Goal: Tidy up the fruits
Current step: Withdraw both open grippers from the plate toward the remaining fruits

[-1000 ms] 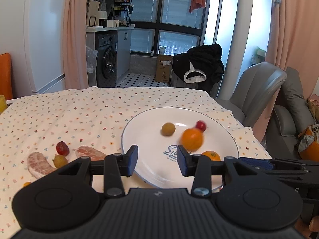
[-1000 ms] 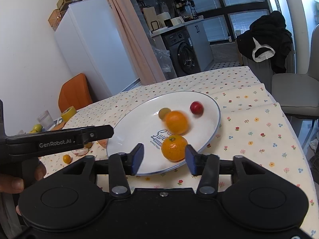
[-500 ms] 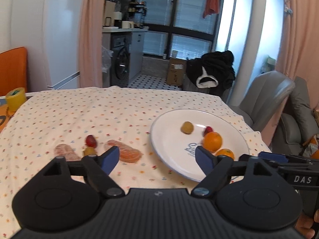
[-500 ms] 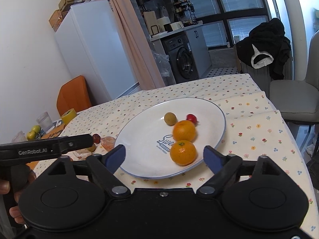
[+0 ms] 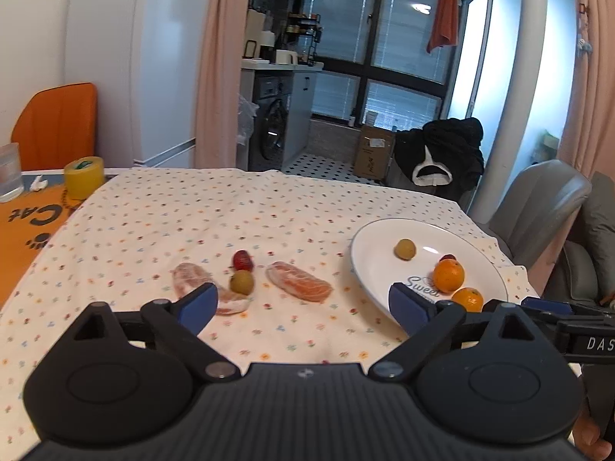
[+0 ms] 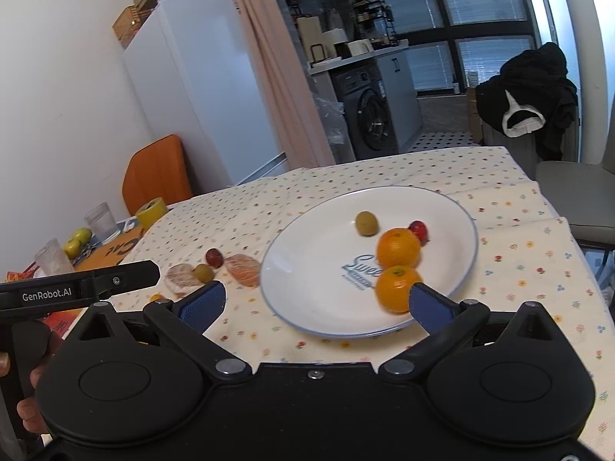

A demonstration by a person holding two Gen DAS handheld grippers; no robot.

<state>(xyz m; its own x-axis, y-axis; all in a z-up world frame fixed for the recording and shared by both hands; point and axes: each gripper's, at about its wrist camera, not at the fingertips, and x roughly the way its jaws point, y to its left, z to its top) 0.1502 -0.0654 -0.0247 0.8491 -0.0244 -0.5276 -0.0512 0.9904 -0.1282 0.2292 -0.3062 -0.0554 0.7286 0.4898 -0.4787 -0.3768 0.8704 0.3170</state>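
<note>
The left gripper is spread wide with nothing between its blue pads; it hovers low above the floral tablecloth, aimed at the loose items left of the plate, which suggests that these are the next pick; the right gripper is likewise fully spread and empty, held over the near rim of the plate. On the plate lie two oranges touching or nearly touching each other, a green fruit set apart toward the far side, and a small red fruit just behind the farther orange; the grouping indicates that the plate serves as the collection point. Off the plate, on the cloth, remain a second red fruit and a second green fruit just beside each other, flanked by two pale pink pieces, one piece toward the plate and the other piece partly hidden behind the left finger; whether these pieces are fruit cannot be told. The flanking pieces crowd the two small round fruits, so a wide grasp could catch one of them, and round fruit may roll on the cloth. Farther left stand a yellow tape roll and a glass, well apart from the work area.
</note>
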